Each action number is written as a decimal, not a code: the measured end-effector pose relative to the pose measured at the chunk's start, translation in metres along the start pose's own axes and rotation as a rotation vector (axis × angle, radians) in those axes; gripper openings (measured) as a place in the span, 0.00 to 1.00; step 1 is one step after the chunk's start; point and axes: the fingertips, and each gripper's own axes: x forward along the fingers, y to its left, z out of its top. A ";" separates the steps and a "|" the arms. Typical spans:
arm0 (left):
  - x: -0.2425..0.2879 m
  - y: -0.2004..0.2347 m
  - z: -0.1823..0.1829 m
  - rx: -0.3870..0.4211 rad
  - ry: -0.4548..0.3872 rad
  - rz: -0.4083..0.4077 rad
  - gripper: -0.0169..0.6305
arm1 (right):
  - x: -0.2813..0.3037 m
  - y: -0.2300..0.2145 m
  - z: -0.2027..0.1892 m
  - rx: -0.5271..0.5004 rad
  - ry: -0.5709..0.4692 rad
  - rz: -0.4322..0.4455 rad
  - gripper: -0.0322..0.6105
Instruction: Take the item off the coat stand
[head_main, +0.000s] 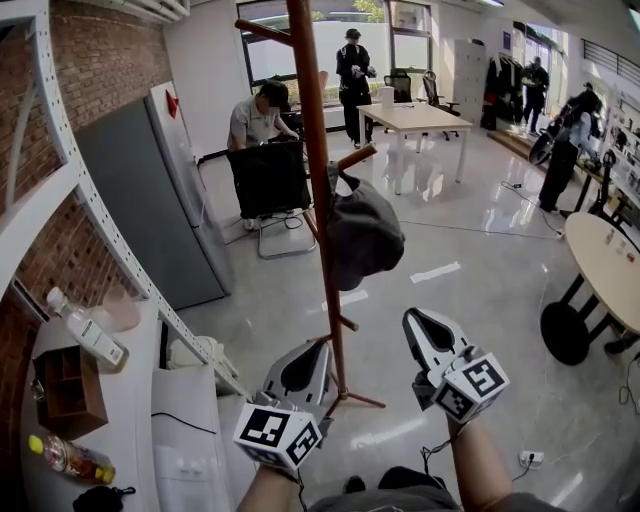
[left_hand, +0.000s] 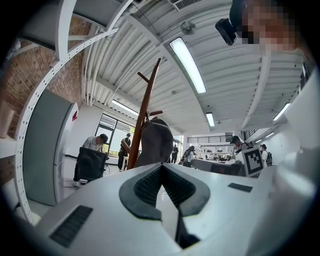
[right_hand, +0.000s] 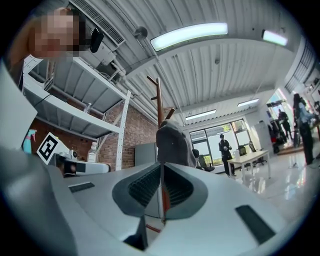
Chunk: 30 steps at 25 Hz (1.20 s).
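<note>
A tall brown wooden coat stand (head_main: 315, 150) rises from the glossy floor just ahead of me. A dark grey fabric item (head_main: 362, 235), shaped like a cap or soft bag, hangs from a peg on its right side. My left gripper (head_main: 320, 348) is low beside the pole's foot, jaws shut and empty. My right gripper (head_main: 412, 318) is just right of the pole below the item, also shut and empty. Past the left gripper (left_hand: 162, 167) the item (left_hand: 156, 142) hangs on the stand (left_hand: 142, 120). The right gripper (right_hand: 161, 165) points up at the item (right_hand: 172, 145).
A grey cabinet (head_main: 150, 200) and a white metal rack (head_main: 90, 210) stand at left, above a white counter (head_main: 130, 420) with bottles and a wooden box (head_main: 65, 390). A seated person (head_main: 262, 120) and black chair (head_main: 268, 178) are behind the stand. A round table (head_main: 605, 260) is at right.
</note>
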 end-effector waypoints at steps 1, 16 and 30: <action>0.002 0.001 0.001 0.002 0.000 0.003 0.04 | 0.002 -0.002 0.004 -0.005 -0.007 -0.001 0.06; 0.047 0.013 0.015 0.052 -0.022 0.114 0.04 | 0.053 -0.039 0.029 -0.058 -0.009 0.114 0.21; 0.066 0.013 0.019 0.076 -0.041 0.190 0.04 | 0.095 -0.037 0.066 -0.143 -0.043 0.202 0.35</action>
